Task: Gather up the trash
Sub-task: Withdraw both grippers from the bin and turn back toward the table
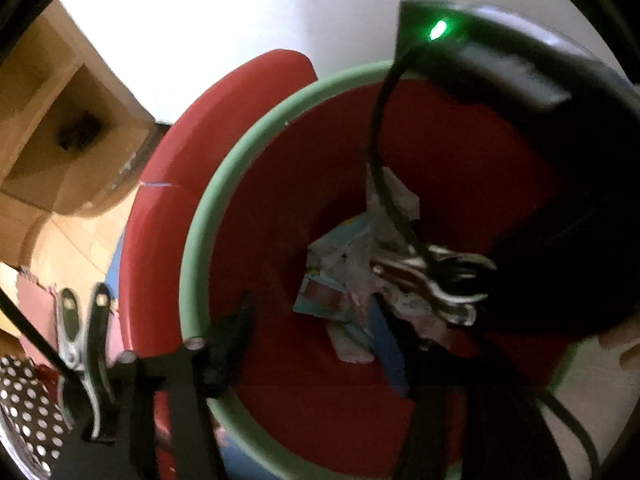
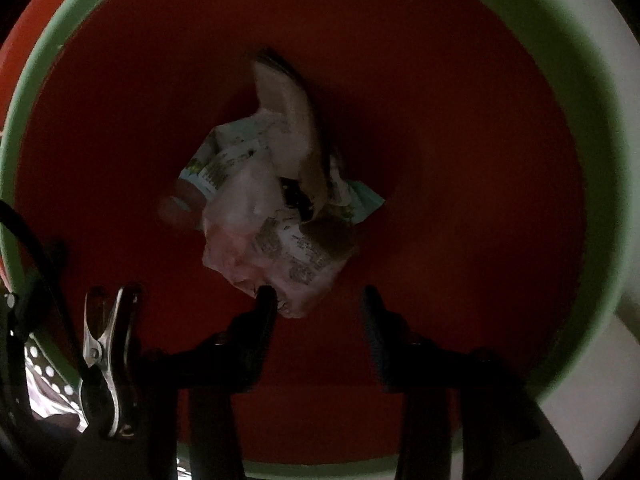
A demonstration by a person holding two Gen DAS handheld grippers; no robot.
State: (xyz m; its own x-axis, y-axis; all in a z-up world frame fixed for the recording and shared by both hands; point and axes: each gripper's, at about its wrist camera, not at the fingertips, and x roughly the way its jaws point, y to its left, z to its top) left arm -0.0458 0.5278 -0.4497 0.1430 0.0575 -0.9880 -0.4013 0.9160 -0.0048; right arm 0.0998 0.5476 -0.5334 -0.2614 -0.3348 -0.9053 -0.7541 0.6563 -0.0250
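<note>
A red bin with a pale green rim [image 1: 196, 248] fills both views, seen from above. Crumpled printed paper and wrappers [image 1: 340, 280] lie in a heap on its bottom [image 2: 272, 208]. My left gripper [image 1: 312, 332] hangs over the bin's mouth, pointing straight down, jaws apart with nothing pinched between them. My right gripper [image 2: 318, 304] also reaches into the mouth, open, with the paper heap lying below and beyond its fingertips. The black body of the right-hand tool [image 1: 520, 140], with a green light on it, covers the bin's far right side in the left wrist view.
A wooden cabinet [image 1: 60, 120] stands at the upper left, by a white wall. A pink mat [image 1: 36, 300] and a black dotted cloth [image 1: 24, 400] lie on the floor left of the bin. Metal clips [image 2: 100, 352] hang beside the fingers.
</note>
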